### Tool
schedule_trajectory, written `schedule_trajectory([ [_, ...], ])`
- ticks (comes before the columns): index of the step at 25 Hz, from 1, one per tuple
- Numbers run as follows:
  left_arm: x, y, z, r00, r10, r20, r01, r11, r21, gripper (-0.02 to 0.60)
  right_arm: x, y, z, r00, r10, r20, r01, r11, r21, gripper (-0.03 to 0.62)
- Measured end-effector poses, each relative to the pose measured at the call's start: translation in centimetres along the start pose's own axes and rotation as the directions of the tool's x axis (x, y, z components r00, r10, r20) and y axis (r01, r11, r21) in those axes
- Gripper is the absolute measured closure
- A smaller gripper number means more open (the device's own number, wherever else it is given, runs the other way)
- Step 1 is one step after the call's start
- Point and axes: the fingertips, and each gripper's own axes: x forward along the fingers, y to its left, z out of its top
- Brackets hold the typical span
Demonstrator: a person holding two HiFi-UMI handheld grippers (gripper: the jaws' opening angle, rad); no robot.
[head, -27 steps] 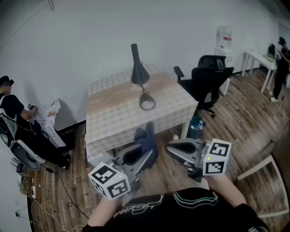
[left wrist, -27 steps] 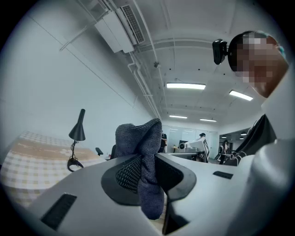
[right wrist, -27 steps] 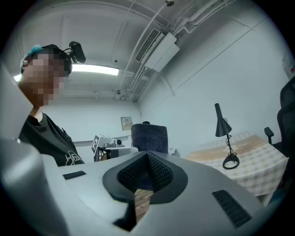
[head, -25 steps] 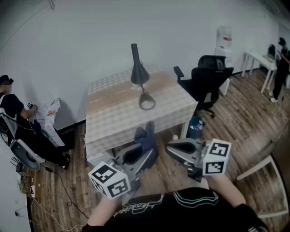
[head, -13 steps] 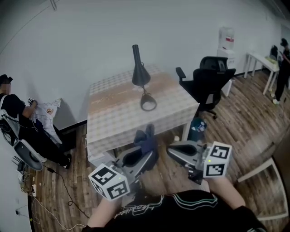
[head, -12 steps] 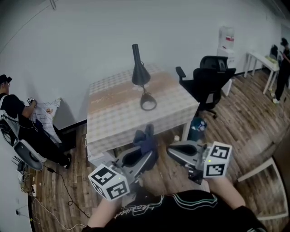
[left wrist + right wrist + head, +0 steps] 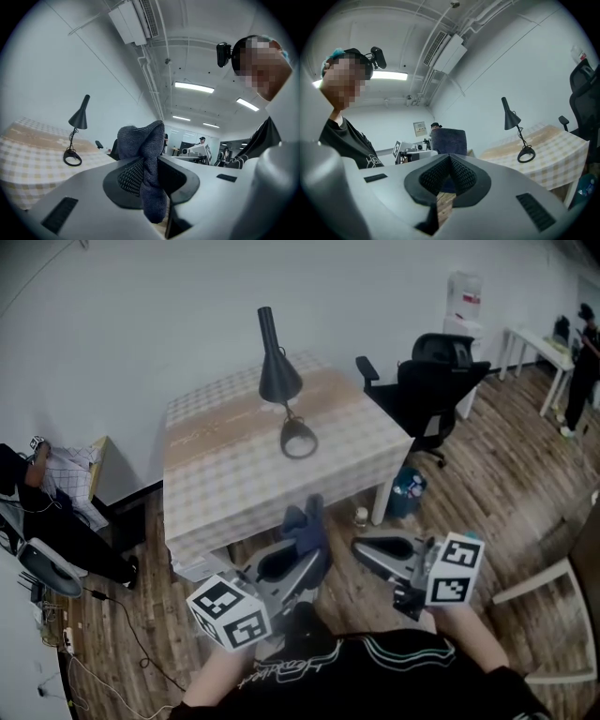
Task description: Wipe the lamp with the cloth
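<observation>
Fingers (image 7: 126,178) of the left gripper (image 7: 149,161) are clamped tight on the cloth (image 7: 143,145), so the part pinched between the pads is hidden. A dark blue-grey bunch stands above the tips and a tail hangs below them. In the head view the left gripper (image 7: 305,554) covers the lower part of the cloth (image 7: 305,524), and both hands are mostly hidden under the marker cubes. The right gripper (image 7: 450,164) has its jaws closed together with nothing between them, and in the head view the right gripper (image 7: 364,546) sits just beside the left.

The lamp (image 7: 277,381), black with a cone shade and ring base, stands upright on the table (image 7: 234,488), well apart from the cloth and both grippers. The table wears a checked covering and stands against a white wall (image 7: 169,296) on a wood-plank floor (image 7: 487,502). A black office chair (image 7: 436,390) is to its right. A seated person (image 7: 37,521) is cut off at the left edge.
</observation>
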Motion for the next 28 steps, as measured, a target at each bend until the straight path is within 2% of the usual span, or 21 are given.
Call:
schedule_trajectory([
  [7, 3.2, 7.4, 2.9, 0.999, -0.032, -0.003, 0.032, 0.999, -0.002, 0.509, 4.5, -6.3, 2.5, 0.999, -0.034, 0.012, 0.034, 0.999, 0.023, 0.583],
  [16, 6.4, 20.0, 9.7, 0.998, -0.061, 0.004, 0.061, 0.998, -0.002, 0.509, 13.6, -15.4, 7.6, 0.996, -0.084, 0.017, 0.083, 0.996, 0.042, 0.583],
  [22, 8.2, 28.7, 14.4, 0.996, -0.086, 0.012, 0.085, 0.996, 0.026, 0.509, 20.1, -21.6, 11.0, 0.994, -0.111, 0.023, 0.110, 0.993, 0.040, 0.583],
  [28, 10.3, 35.7, 18.3, 0.994, -0.109, 0.011, 0.108, 0.992, 0.060, 0.509, 24.0, -27.0, 13.6, 0.986, -0.164, 0.035, 0.164, 0.986, 0.024, 0.583],
])
